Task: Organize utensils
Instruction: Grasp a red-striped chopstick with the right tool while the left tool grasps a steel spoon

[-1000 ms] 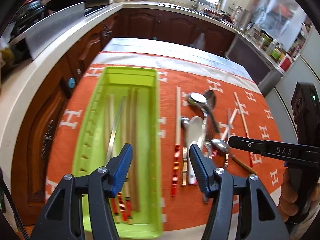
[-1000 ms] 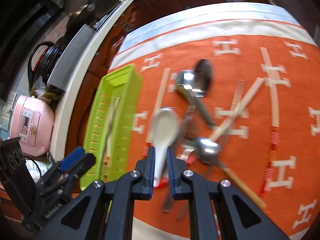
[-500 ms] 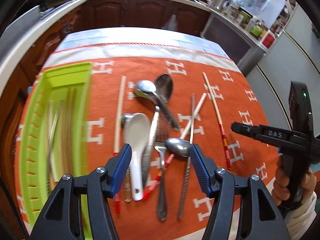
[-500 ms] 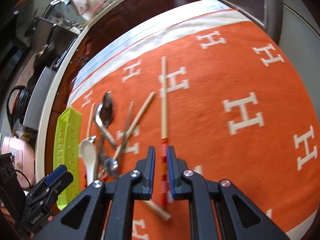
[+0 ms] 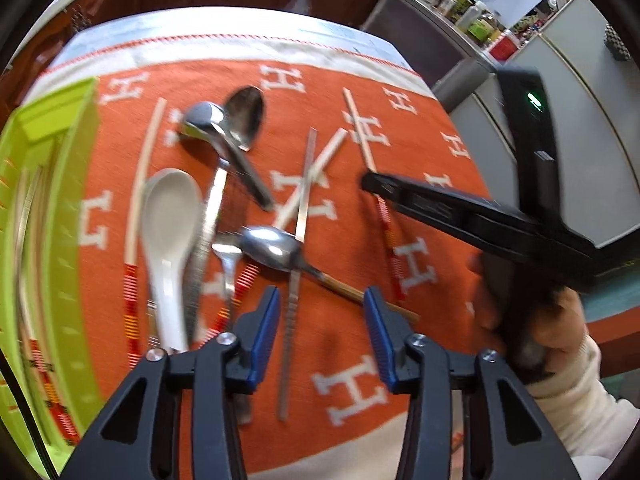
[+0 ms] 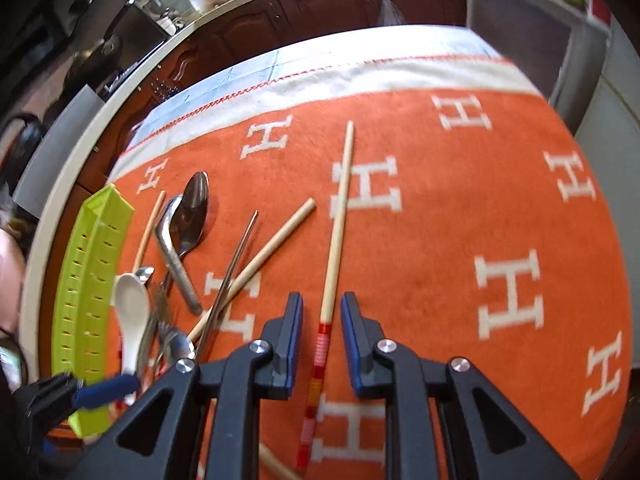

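1 chopstick [image 6: 335,240] between parted right tool [image 6: 320,338] fingers, untouched

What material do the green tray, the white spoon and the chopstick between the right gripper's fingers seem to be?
Green tray: likely plastic, glossy, with moulded slots. White spoon: probably ceramic, smooth with a soft sheen. Chopstick: apparently wood or bamboo, matte tan, red-striped end.
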A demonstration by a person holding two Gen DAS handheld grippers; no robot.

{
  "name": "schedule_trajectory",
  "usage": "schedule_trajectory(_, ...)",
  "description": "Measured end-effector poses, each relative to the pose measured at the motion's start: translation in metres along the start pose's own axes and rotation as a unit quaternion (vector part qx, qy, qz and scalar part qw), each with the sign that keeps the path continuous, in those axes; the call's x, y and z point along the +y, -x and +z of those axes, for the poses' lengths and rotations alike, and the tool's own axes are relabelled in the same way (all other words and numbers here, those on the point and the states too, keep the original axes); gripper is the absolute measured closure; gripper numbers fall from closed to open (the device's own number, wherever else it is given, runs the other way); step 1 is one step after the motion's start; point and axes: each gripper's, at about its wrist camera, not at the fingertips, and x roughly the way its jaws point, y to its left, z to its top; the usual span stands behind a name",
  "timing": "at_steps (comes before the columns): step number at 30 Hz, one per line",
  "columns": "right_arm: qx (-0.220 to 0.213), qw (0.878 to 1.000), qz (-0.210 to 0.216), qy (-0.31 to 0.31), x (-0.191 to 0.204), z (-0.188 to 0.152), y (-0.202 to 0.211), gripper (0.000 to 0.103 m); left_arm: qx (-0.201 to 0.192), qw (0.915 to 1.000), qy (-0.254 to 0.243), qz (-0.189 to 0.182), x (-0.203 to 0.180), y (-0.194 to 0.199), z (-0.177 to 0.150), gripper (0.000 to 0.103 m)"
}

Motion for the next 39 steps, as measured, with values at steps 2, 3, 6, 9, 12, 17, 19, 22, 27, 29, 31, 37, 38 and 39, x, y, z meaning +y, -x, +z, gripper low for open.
schedule_trajectory(2, -0.008, 1.0, -0.02, 0.019, 0.006, 0.005, -0.004, 0.084, 0.006, 0.9999, 0.0, -0.008, -0.005, -0.004, -0.001, 0.064)
schedule_trajectory(3, -0.011, 0.999, -0.026, 0.025, 0.007, 0.007, -0.006, 0.084, 0.009, 0.9999, 0.0, -0.012, -0.006, -0.007, -0.002, 0.064)
schedule_trajectory(6, -0.022, 0.996, -0.058, 0.058, 0.017, 0.009, -0.01, 0.084, 0.018, 0.9995, 0.014, -0.022, -0.005, -0.013, -0.001, 0.065)
schedule_trajectory(9, -0.03, 0.994, -0.076, 0.079, 0.022, 0.005, -0.01, 0.095, 0.024, 0.998, 0.034, -0.048, -0.003, -0.018, 0.0, 0.067)
schedule_trajectory(12, -0.024, 0.997, -0.047, 0.053, 0.011, 0.001, -0.004, 0.097, 0.024, 0.997, 0.046, -0.058, -0.003, -0.023, 0.002, 0.068)
schedule_trajectory(17, -0.015, 0.999, -0.005, 0.047, 0.007, -0.022, 0.007, 0.097, 0.04, 0.996, 0.062, -0.051, 0.002, -0.043, 0.007, 0.086)
schedule_trajectory(19, -0.012, 0.999, 0.002, 0.043, 0.006, -0.029, 0.011, 0.097, 0.045, 0.995, 0.071, -0.054, 0.004, -0.051, 0.008, 0.087)
schedule_trajectory(22, -0.002, 0.999, 0.022, 0.026, -0.001, -0.036, 0.016, 0.097, 0.044, 0.9943, 0.08, -0.055, 0.005, -0.054, 0.011, 0.087)
schedule_trajectory(27, 0.008, 0.999, 0.039, 0.019, -0.006, -0.047, 0.022, 0.097, 0.038, 0.9933, 0.099, -0.045, 0.009, -0.062, 0.024, 0.087)
schedule_trajectory(29, 0.015, 0.998, 0.054, 0.009, -0.007, -0.05, 0.023, 0.097, 0.03, 0.994, 0.099, -0.035, 0.008, -0.062, 0.027, 0.087)
schedule_trajectory(31, 0.019, 0.998, 0.064, 0.006, -0.006, -0.054, 0.023, 0.097, 0.023, 0.9946, 0.097, -0.026, 0.007, -0.062, 0.03, 0.087)
schedule_trajectory(37, 0.022, 0.997, 0.077, 0.009, 0.0, -0.068, 0.027, 0.097, 0.009, 0.9961, 0.088, 0.002, -0.004, -0.066, 0.039, 0.087)
schedule_trajectory(38, 0.022, 0.997, 0.08, 0.008, 0.001, -0.069, 0.028, 0.097, 0.006, 0.9962, 0.087, 0.006, -0.005, -0.067, 0.041, 0.087)
schedule_trajectory(39, 0.022, 0.996, 0.083, 0.006, 0.001, -0.07, 0.027, 0.097, 0.005, 0.9961, 0.087, 0.009, -0.006, -0.066, 0.041, 0.086)
